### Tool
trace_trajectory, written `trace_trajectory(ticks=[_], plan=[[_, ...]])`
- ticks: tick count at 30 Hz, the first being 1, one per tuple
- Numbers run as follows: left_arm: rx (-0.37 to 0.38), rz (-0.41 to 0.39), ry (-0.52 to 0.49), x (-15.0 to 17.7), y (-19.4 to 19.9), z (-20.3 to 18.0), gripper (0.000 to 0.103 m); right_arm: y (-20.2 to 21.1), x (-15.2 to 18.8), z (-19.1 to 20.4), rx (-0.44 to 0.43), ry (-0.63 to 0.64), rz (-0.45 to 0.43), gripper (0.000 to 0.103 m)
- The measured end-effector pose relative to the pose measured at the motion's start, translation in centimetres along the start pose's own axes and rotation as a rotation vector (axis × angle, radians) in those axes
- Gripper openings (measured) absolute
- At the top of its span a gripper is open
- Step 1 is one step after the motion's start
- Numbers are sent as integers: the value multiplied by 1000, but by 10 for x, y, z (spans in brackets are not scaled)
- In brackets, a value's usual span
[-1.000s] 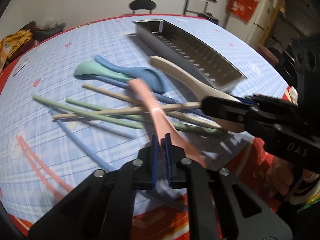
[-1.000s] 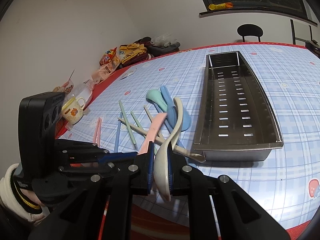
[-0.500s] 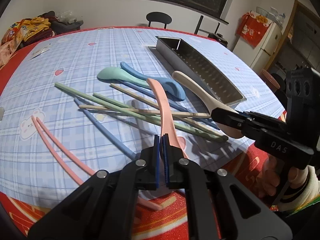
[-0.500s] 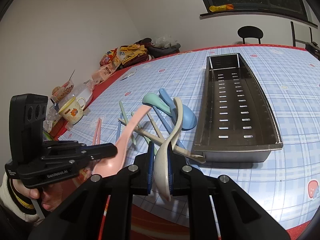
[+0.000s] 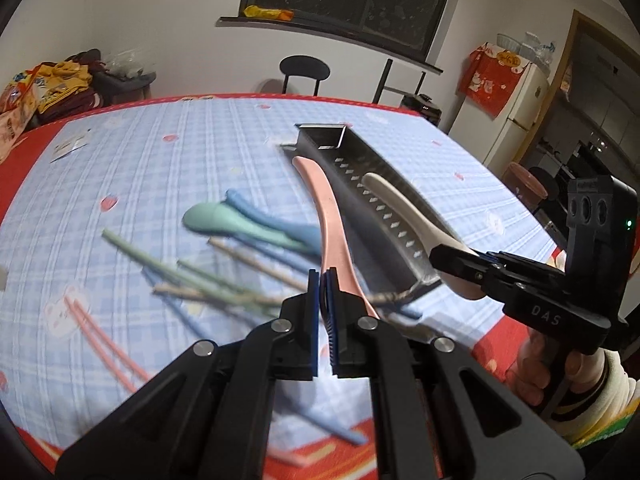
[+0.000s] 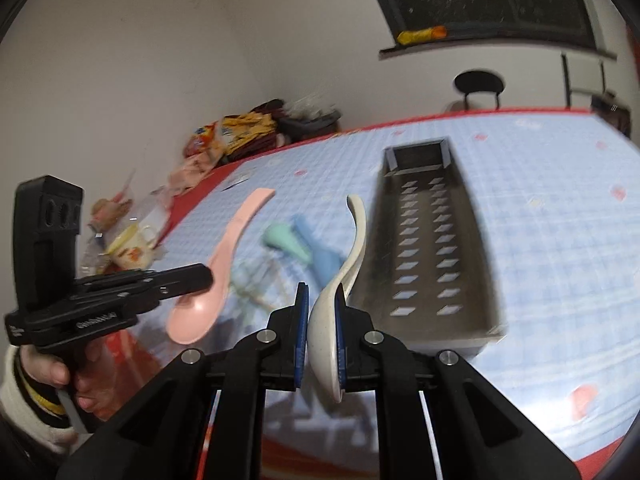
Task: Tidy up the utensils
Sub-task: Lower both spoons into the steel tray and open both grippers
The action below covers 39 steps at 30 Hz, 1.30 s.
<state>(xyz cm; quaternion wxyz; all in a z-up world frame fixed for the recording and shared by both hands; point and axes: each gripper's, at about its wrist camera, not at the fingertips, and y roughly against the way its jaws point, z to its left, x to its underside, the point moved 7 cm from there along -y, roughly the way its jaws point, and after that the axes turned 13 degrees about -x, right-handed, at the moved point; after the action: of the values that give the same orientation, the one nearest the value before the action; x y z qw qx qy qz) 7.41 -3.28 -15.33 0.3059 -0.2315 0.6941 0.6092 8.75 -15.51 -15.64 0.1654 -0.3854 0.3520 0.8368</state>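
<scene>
Loose pile, far left: pink chopsticks (image 5: pixel 100 340), green chopsticks (image 5: pixel 160 264), teal spoon (image 5: pixel 224 220) and blue spoon (image 5: pixel 280 228) lie on the checked tablecloth (image 5: pixel 160 168), untouched; blurred, so exact count unclear.
Left gripper (image 5: pixel 323 280): pads pressed onto the pink spoon (image 5: pixel 332 224) near its bowel end, handle pointing away toward the tray.
Tray (image 5: pixel 384 208): steel, slotted floor, looks empty, w/ long axis running away from both cams.
Right gripper (image 6: pixel 320 300): pinching the cream spoon (image 6: pixel 340 280) by the bowl, handle sticking up and fwd.
Handling: both spoons look like light, stiff plastic, prob. smooth and a bit slippery; the curved bowl can twist betw. flat pads. Better hold is low on the handle by the bowl neck, pads across the flat faces.
Change vs a sec ago: both spoons now lifted clear of the pile and tablecloth; both views tipped up, showing more wall and window; pink spoon's handle now overlaps the tray's left wall in the left view, where it lay among the chopsticks before.
</scene>
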Motion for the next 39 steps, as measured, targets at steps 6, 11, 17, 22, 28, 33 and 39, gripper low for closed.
trace_trajectory(ticks=[6,11,17,22,28,33,39], plan=[[61,6,17,-31,-24,-21,8,-16,-21,-37,150,42,71,12],[84,11,19,-53,-42,-37,8,-38,-21,-57,243,86,150,12],[103,32,33,-67,-60,-48,8,-54,-20,-63,274,106,202,13],[106,51,40,-67,-69,-51,8,-49,-21,-55,231,111,187,31],[110,78,40,-66,-79,-60,8,-15,-29,-51,229,90,95,58],[108,107,24,-62,-89,-78,8,21,-41,-63,265,37,-5,69],[43,141,17,-55,-104,-90,8,42,-46,-80,297,-2,-49,73]])
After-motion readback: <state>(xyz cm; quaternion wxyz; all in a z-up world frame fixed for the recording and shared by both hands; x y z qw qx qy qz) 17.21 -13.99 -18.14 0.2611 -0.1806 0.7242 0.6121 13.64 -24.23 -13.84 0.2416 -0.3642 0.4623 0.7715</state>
